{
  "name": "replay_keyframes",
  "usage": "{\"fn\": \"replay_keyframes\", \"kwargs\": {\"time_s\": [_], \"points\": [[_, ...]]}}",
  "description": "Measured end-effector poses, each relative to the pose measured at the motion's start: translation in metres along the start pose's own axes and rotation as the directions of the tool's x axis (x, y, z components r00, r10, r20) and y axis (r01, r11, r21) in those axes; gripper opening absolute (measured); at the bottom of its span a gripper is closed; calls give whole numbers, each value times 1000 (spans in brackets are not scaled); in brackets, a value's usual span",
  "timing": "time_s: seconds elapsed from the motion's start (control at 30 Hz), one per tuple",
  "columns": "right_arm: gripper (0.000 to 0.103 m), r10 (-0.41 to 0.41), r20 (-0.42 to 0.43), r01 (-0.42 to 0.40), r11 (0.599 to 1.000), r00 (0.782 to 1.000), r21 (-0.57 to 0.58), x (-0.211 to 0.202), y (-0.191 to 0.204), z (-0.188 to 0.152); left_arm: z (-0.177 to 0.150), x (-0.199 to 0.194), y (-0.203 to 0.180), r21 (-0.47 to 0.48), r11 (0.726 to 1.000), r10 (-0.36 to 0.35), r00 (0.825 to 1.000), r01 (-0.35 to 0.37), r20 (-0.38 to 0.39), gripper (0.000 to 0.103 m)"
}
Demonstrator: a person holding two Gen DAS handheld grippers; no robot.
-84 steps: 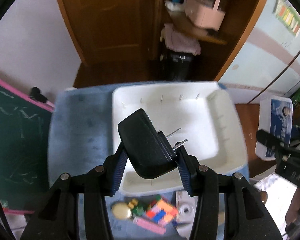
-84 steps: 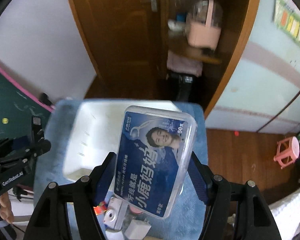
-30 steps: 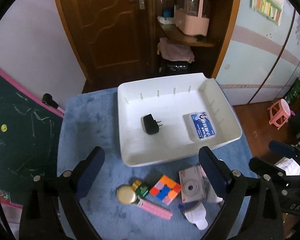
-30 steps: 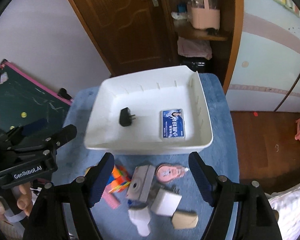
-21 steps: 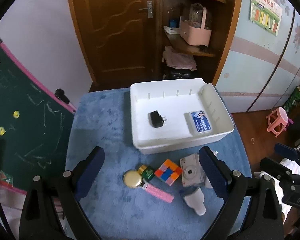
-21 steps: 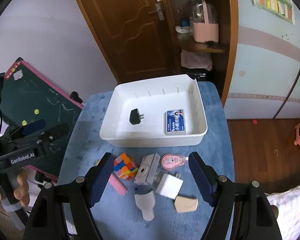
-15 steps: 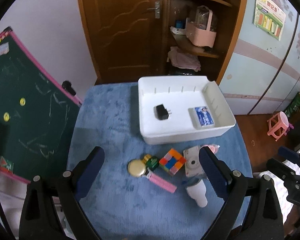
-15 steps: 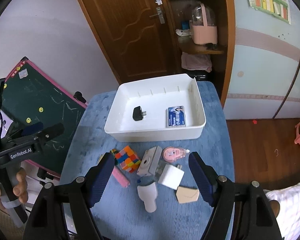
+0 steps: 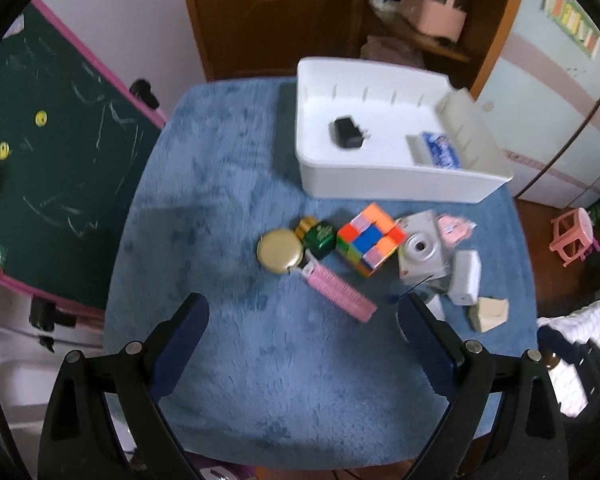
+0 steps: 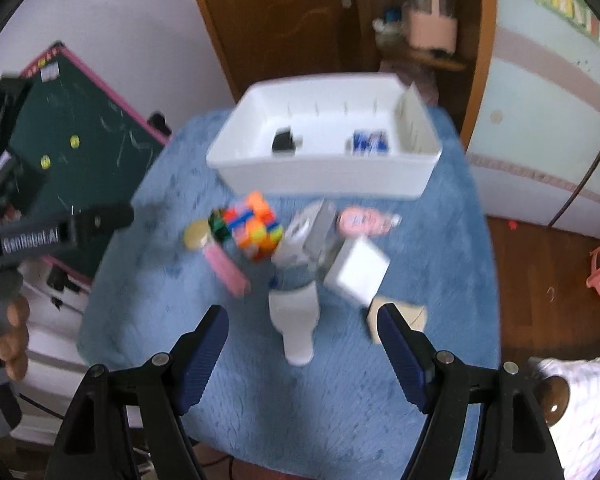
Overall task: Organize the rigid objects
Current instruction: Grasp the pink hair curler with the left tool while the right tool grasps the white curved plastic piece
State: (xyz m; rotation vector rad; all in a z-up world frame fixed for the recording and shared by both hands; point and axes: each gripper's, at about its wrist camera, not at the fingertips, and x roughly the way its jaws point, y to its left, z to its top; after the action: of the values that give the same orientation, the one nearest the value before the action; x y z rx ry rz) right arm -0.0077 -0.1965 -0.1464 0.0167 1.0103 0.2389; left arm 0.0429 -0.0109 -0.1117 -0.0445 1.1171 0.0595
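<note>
Left wrist view looks steeply down on the white tray at the blue worktop's far edge, charger and blue box inside, cube and pink comb, lying diagonally, loose in front. Left claw and right claw both hang released and empty above the clutter.
</note>
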Motion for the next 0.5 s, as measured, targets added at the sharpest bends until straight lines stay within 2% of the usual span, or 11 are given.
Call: {"fn": "replay_keyframes", "kwargs": {"time_s": [0.2, 0.5], "points": [[77, 0, -76, -2, 1000, 997, -26, 55, 5, -28, -12, 45, -1, -56, 998, 21, 998, -25, -66, 96], [77, -17, -111, 13, 999, 994, -39, 104, 3, -38, -14, 114, -4, -186, 982, -36, 985, 4, -171, 96]]}}
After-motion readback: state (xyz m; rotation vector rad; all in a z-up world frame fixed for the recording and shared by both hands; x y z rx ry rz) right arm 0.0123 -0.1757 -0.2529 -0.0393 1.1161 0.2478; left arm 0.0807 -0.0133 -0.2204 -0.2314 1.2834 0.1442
